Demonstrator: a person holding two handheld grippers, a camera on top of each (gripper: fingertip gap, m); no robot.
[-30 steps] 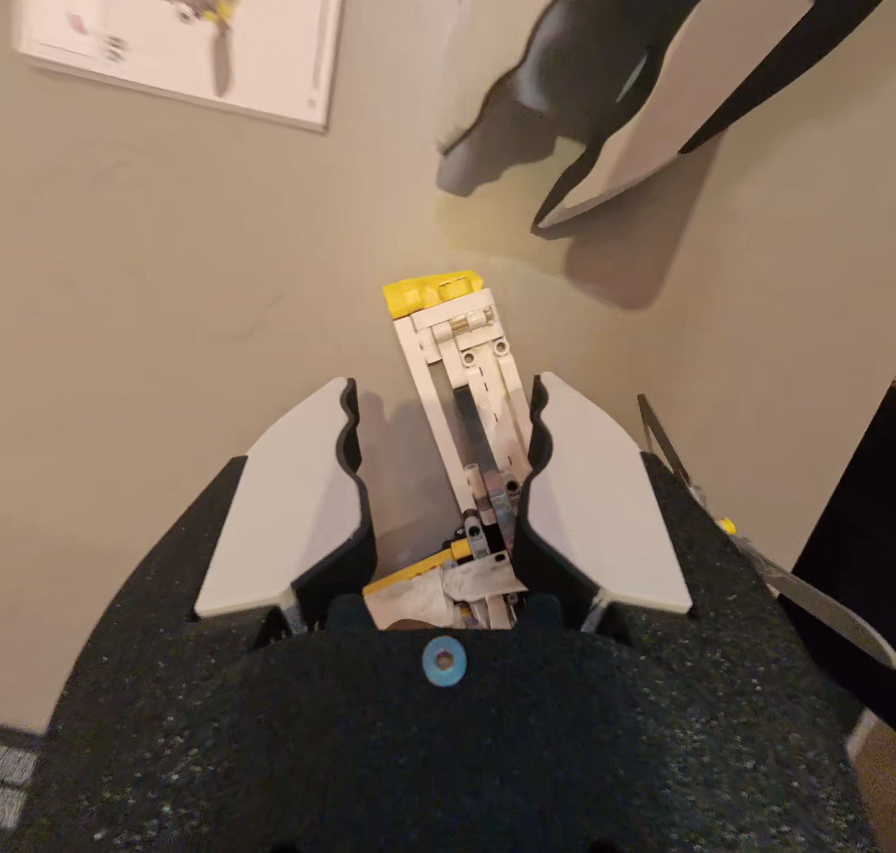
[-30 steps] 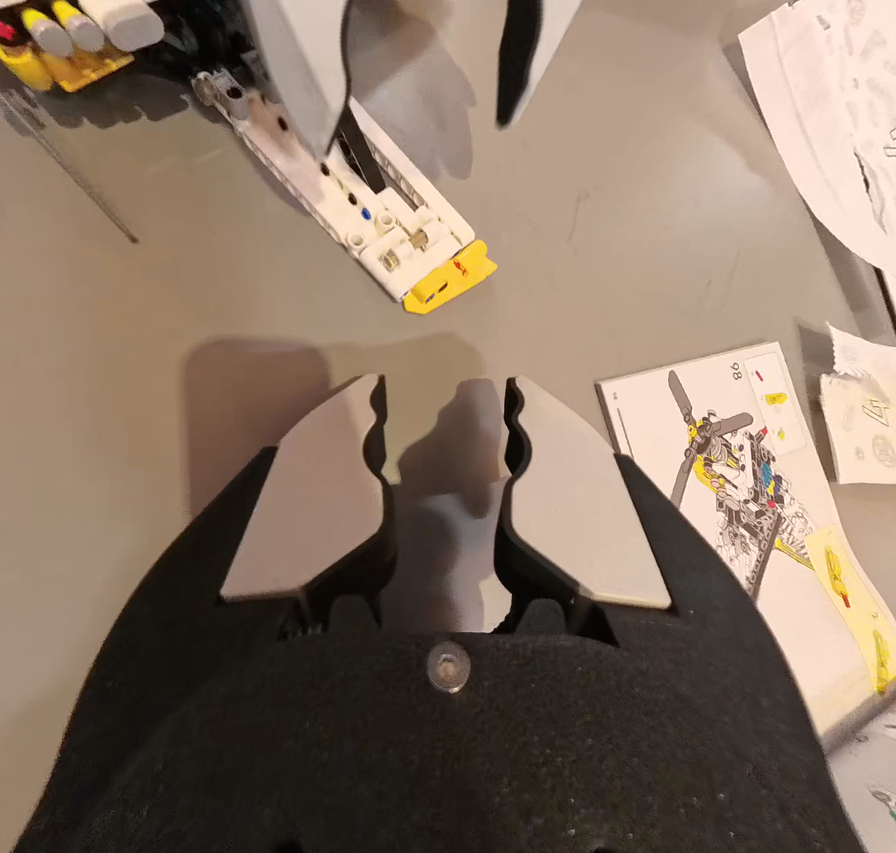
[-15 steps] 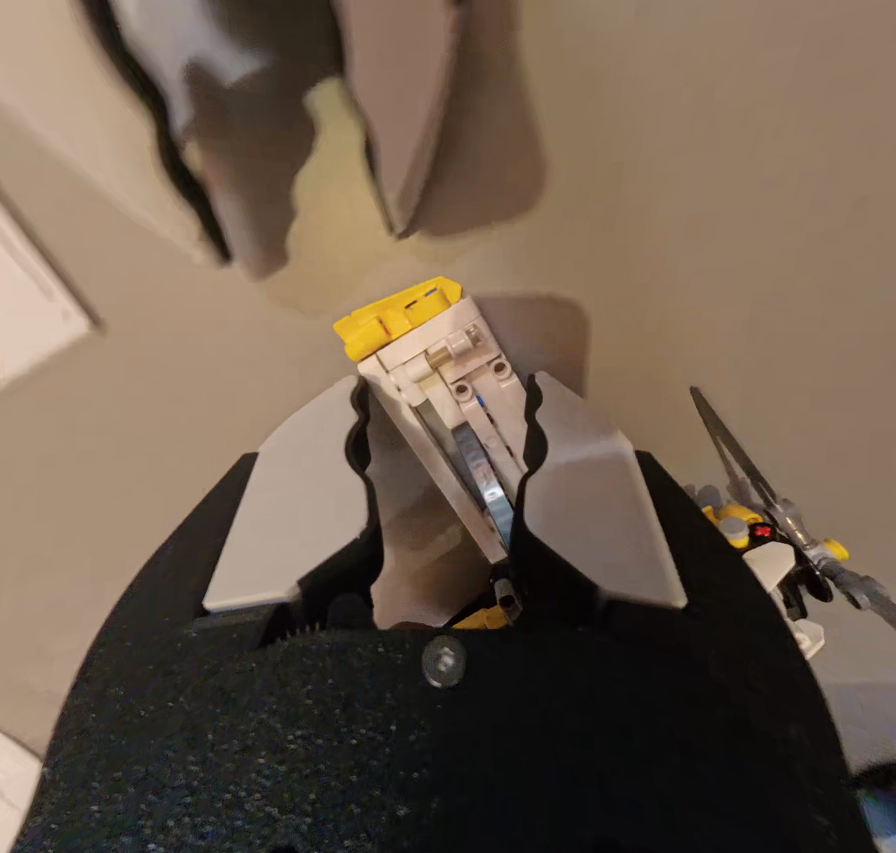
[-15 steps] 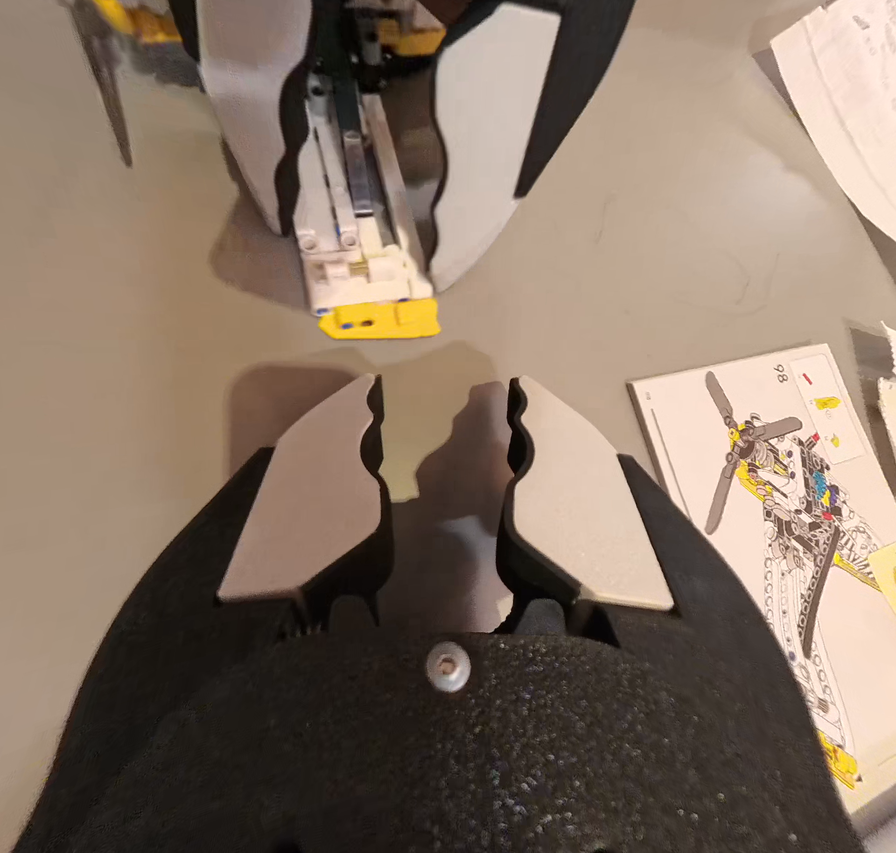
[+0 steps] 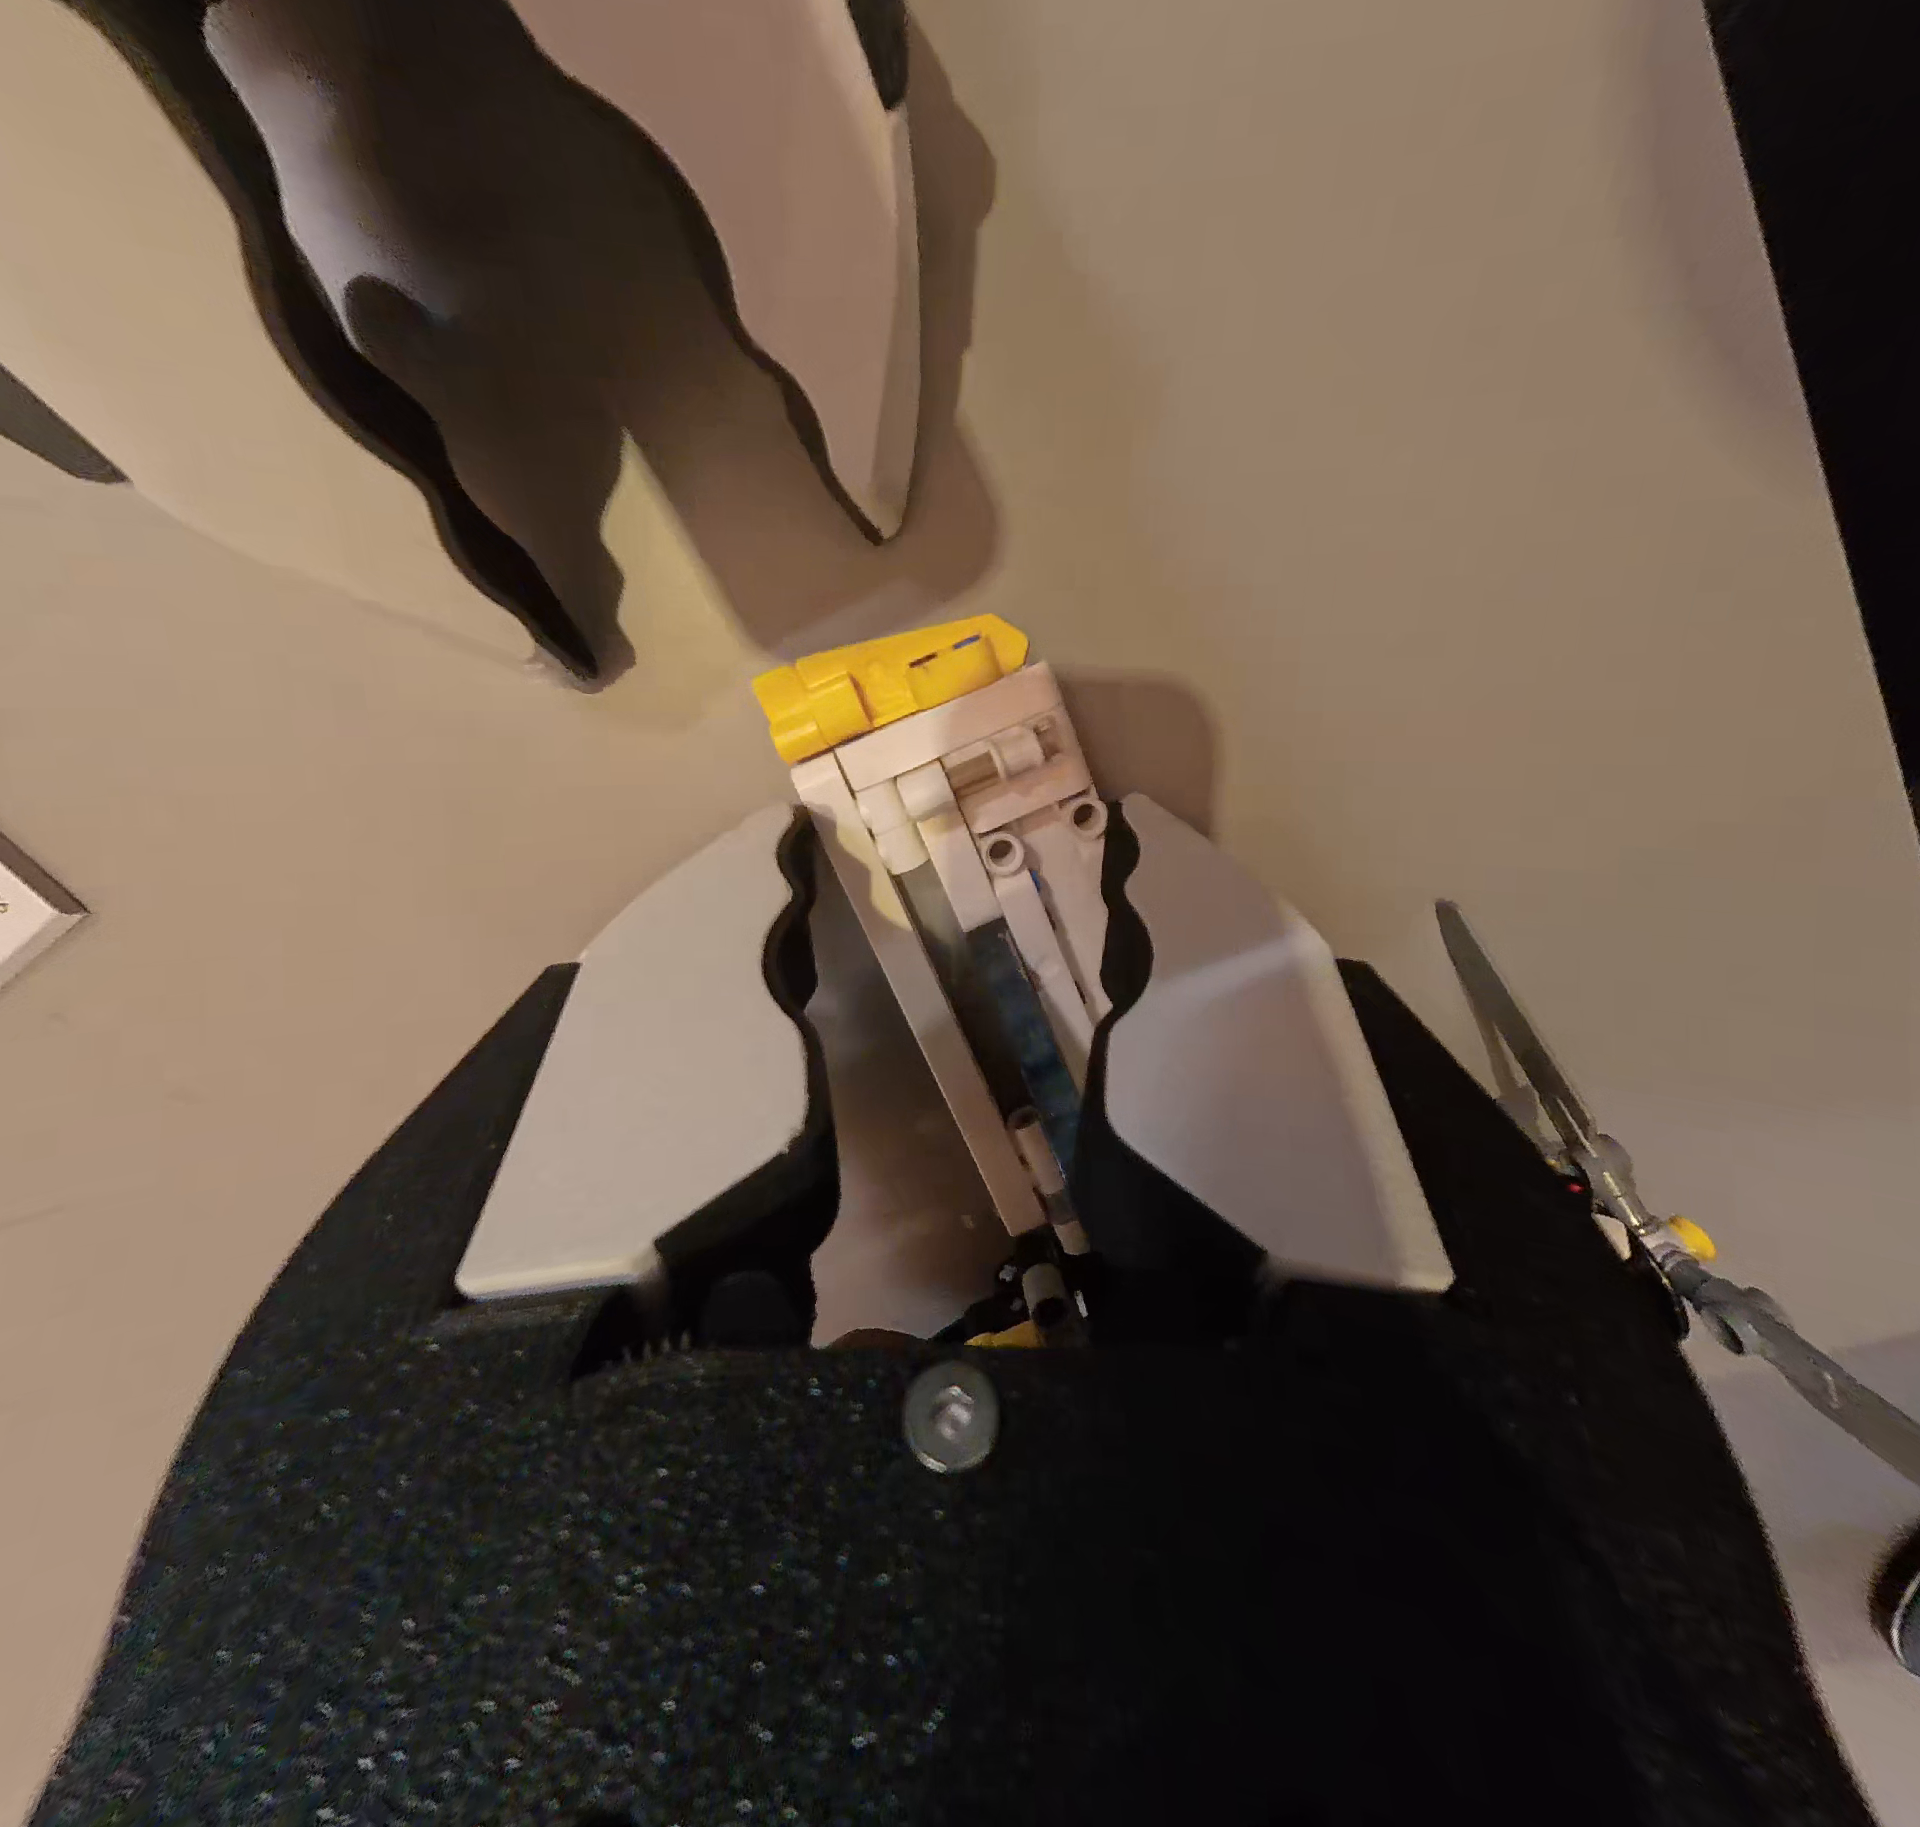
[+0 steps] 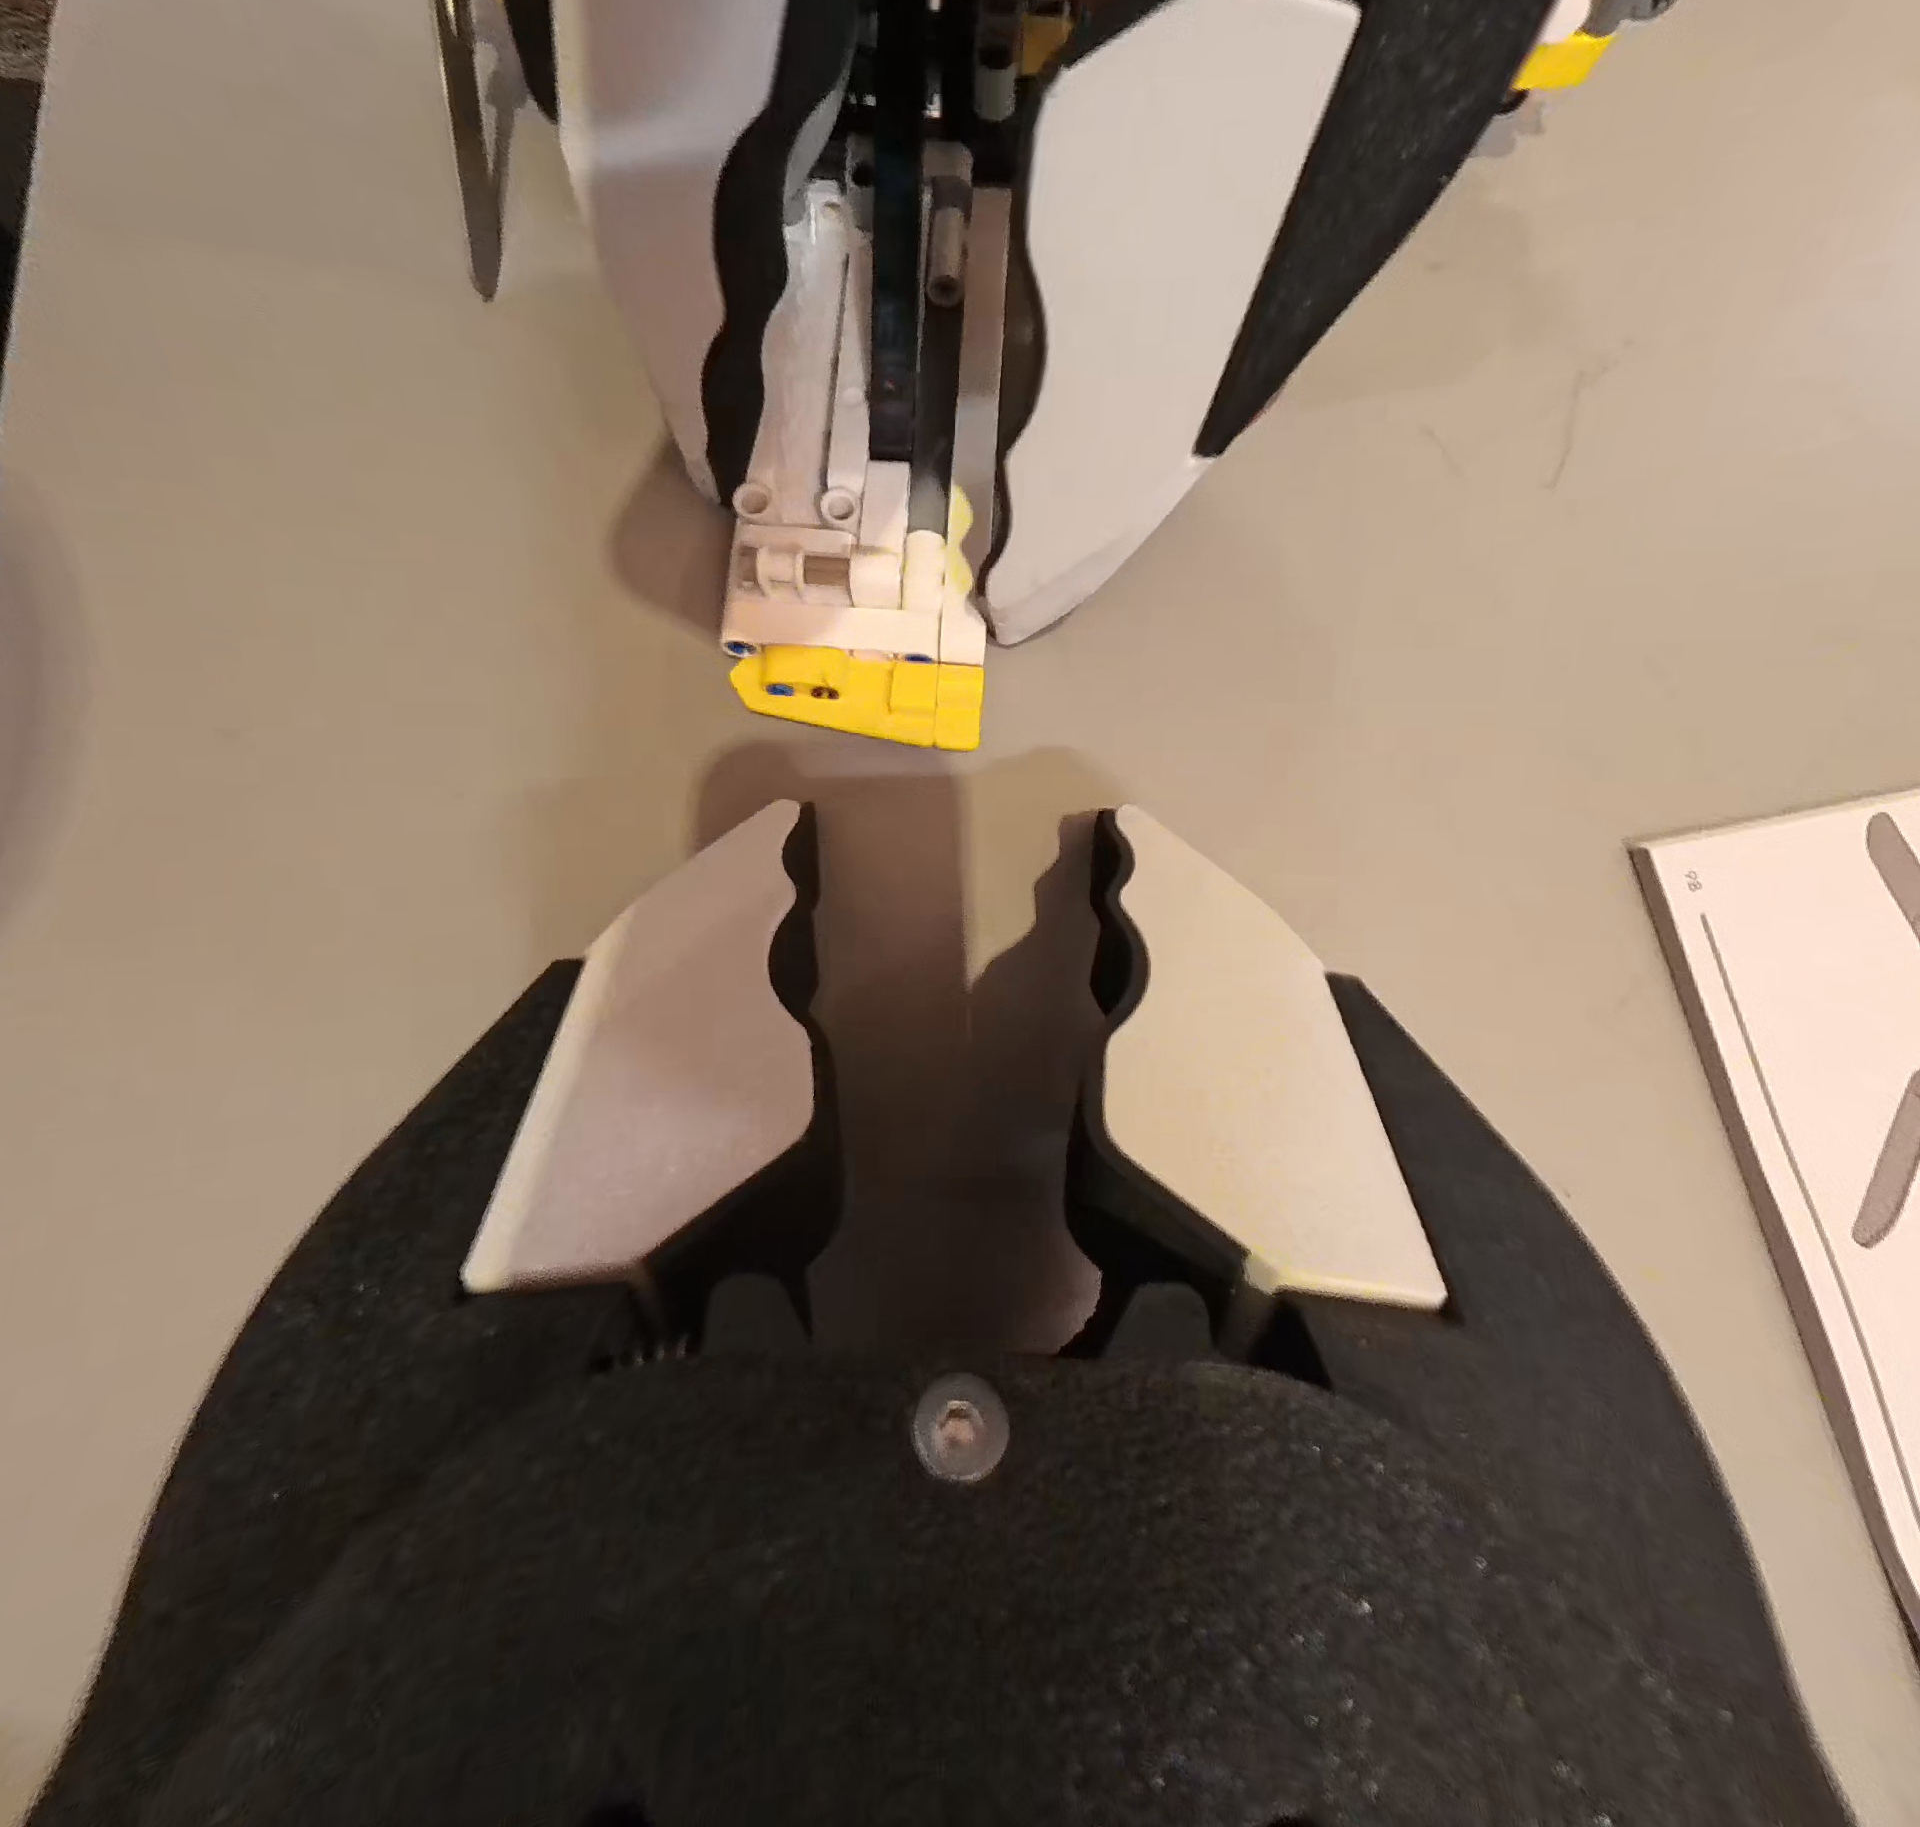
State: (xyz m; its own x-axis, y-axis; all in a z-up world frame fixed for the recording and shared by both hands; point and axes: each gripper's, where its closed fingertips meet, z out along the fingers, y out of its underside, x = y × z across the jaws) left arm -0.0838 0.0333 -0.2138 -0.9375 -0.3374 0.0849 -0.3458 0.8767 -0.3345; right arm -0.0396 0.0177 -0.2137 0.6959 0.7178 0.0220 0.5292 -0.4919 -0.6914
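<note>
A white toy-brick wing (image 5: 1023,790) with a yellow tip (image 5: 894,686) lies lengthwise between the fingers of my left gripper (image 5: 956,832). Both pads press on its sides near the fingertips, and the tip sticks out in front. The rest of the brick model is hidden behind the fingers. The right wrist view shows the same from the front: the left gripper (image 6: 868,562) is closed on the wing (image 6: 810,572) just above the grey table. My right gripper (image 6: 956,821) is open and empty, facing the yellow tip (image 6: 862,702) and a little short of it. It also shows in the left wrist view (image 5: 722,593).
A grey propeller blade (image 5: 1507,1050) of the model juts out on the right; it also shows in the right wrist view (image 6: 473,167). An open instruction booklet (image 6: 1787,1102) lies on the table to the right. A dark object (image 5: 1829,219) stands at the right edge. The tips of one gripper are about 5 cm away from the tips of the other.
The left gripper's fingers have closed in on the wing until both pads touch it. The right gripper has come closer, head-on to the yellow tip, and stays open.
</note>
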